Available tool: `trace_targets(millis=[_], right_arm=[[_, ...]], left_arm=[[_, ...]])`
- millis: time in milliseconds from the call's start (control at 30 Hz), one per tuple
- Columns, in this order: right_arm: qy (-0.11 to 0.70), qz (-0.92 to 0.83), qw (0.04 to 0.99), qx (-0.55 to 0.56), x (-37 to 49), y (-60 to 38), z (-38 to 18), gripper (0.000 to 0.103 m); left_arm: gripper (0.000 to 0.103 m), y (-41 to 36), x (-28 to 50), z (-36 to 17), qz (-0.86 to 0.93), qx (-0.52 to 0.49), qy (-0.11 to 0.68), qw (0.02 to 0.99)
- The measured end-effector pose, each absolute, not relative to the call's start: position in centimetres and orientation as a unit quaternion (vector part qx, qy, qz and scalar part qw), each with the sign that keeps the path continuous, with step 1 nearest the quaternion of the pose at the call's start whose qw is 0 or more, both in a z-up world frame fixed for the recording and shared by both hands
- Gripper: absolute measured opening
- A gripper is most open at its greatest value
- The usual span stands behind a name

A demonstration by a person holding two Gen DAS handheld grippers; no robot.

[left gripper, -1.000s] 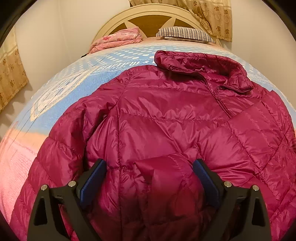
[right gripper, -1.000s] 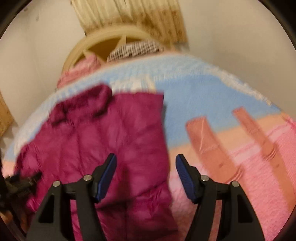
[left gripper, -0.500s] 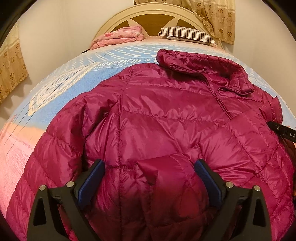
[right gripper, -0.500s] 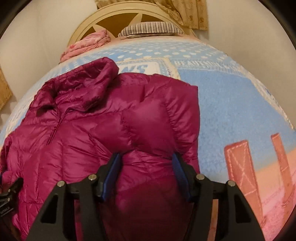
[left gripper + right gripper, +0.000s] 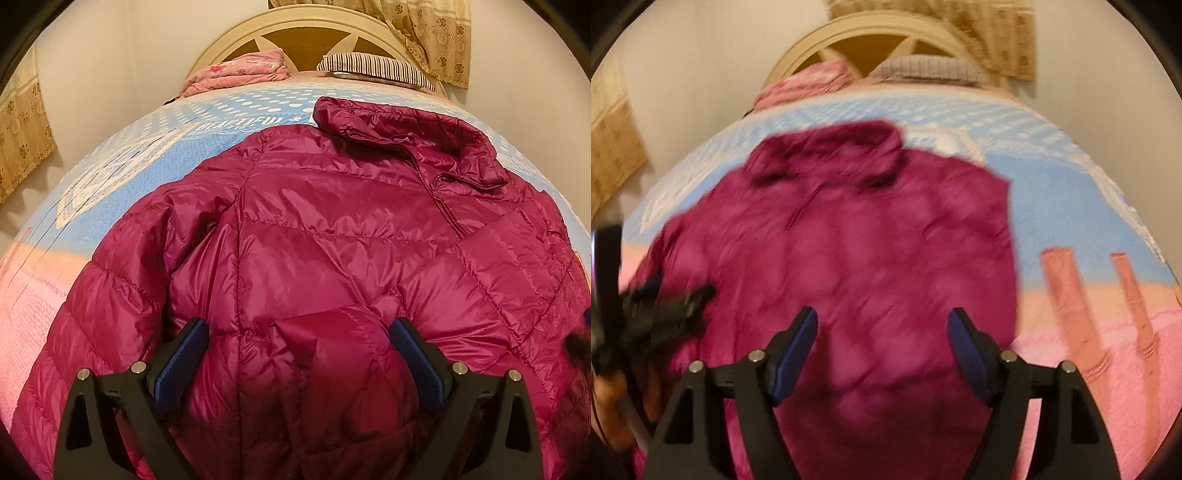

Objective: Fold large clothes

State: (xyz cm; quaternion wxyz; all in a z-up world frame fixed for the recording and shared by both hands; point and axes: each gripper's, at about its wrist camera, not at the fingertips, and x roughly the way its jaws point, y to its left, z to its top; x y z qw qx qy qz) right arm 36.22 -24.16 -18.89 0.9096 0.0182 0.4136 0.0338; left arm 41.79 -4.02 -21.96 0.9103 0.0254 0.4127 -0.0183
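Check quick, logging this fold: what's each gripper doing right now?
Left gripper: open, jacket fabric between its jaws.
Right gripper: opening, above the jacket.

Warm, yellowish indoor light fills both views, fairly bright. The left wrist picture is sharp; the shiny jacket [image 5: 332, 240] shows soft glare on its quilting toward 12 o'clock and shadow down at 6 o'clock. The right wrist picture is smeared throughout by motion blur, worst at 9 o'clock. Both bulge with fisheye distortion, and dark vignetting closes every corner.
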Motion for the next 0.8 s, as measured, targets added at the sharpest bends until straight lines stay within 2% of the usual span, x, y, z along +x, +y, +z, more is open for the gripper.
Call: trace_targets(millis=[133, 300, 467, 667, 800], right_arm=[[0.418, 0.021, 0.908, -0.013, 36.2, -22.9, -21.5, 0.077], [0.413, 0.007, 0.910, -0.037, 36.1, -22.5, -21.8, 0.078], [0.410, 0.007, 0.912, -0.024, 35.7, -22.9, -21.7, 0.081], [0.409, 0.001, 0.912, -0.029, 35.9, -22.5, -21.7, 0.082], [0.406, -0.006, 0.913, -0.037, 35.8, -22.3, -21.7, 0.084]], left_arm=[[0.099, -4.0, 41.8, -22.0, -0.016, 0.028, 0.413, 0.910], [0.099, -3.8, 41.8, -21.6, -0.019, 0.026, 0.416, 0.909], [0.099, -0.9, 38.6, -18.1, -0.010, 0.017, 0.394, 0.919], [0.099, 8.2, 31.2, -15.2, 0.076, 0.061, 0.344, 0.934], [0.099, 16.0, 27.7, -16.5, 0.149, 0.040, 0.367, 0.918]])
